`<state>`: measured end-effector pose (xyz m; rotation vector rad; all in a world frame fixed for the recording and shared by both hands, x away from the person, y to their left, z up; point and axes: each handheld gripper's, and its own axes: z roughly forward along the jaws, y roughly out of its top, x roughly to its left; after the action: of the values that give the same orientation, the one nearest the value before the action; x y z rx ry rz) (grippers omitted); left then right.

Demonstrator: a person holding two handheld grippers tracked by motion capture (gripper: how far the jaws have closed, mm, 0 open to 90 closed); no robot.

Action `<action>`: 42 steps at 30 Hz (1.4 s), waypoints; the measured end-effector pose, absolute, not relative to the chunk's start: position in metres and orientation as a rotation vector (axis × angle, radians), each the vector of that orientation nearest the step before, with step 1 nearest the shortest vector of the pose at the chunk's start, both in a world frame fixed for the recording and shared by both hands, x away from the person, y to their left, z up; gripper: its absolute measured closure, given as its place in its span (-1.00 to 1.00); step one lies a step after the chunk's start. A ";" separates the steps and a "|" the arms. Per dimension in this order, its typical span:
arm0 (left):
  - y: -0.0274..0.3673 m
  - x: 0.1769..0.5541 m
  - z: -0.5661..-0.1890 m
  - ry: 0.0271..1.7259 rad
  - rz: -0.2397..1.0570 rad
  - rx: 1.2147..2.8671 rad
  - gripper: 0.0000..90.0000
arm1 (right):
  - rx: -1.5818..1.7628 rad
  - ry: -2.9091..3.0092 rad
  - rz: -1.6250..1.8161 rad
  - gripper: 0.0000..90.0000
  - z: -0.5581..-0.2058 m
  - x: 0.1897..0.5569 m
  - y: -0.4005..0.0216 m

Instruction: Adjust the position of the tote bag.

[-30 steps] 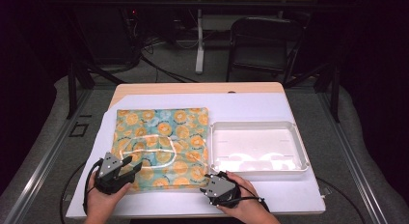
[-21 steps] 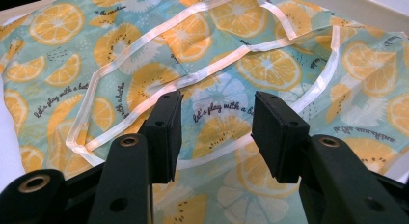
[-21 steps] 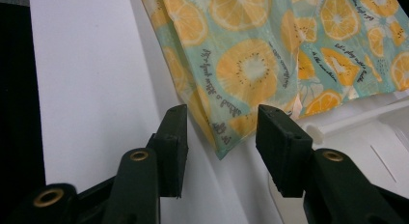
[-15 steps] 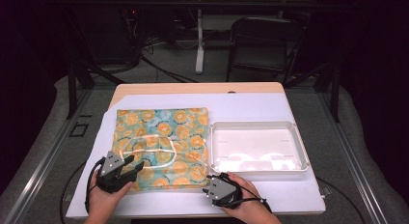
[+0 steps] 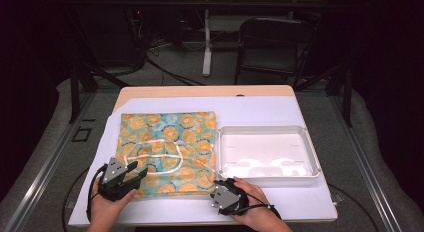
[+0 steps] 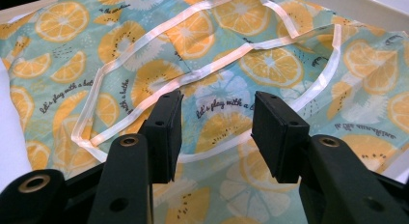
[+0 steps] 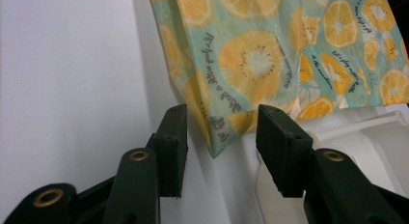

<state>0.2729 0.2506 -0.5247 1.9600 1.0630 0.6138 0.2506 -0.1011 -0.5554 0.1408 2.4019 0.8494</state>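
Observation:
A flat fabric bag point(image 5: 170, 142) printed with orange slices on pale teal lies on the white table cover, its white strap point(image 5: 155, 154) looped over it. My left gripper point(image 5: 136, 170) rests at the bag's near left corner. In the left gripper view its jaws point(image 6: 217, 122) stand open over the print and strap point(image 6: 193, 74), gripping nothing. My right gripper point(image 5: 218, 186) sits at the bag's near right corner. In the right gripper view that corner point(image 7: 214, 149) lies between the open jaws point(image 7: 222, 132), with neither pad touching it.
An empty white plastic tray point(image 5: 310, 147) stands right of the bag, its edge point(image 7: 357, 132) close to my right gripper. The white cover point(image 5: 260, 109) extends behind both. A dark chair point(image 5: 275, 42) and cables stand beyond the table's far edge.

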 end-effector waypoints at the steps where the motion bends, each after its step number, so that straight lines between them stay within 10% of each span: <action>1: 0.251 0.273 -0.525 1.063 0.614 1.962 0.20 | 0.138 2.406 0.842 0.21 -0.556 0.251 -0.101; 42: 0.269 0.254 -0.525 1.138 0.653 1.931 0.20 | 0.058 2.371 0.803 0.16 -0.562 0.266 -0.080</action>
<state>0.2545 0.2689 -0.5251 1.9311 1.1378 0.6534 0.2659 -0.0799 -0.5623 0.0581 2.3708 0.8034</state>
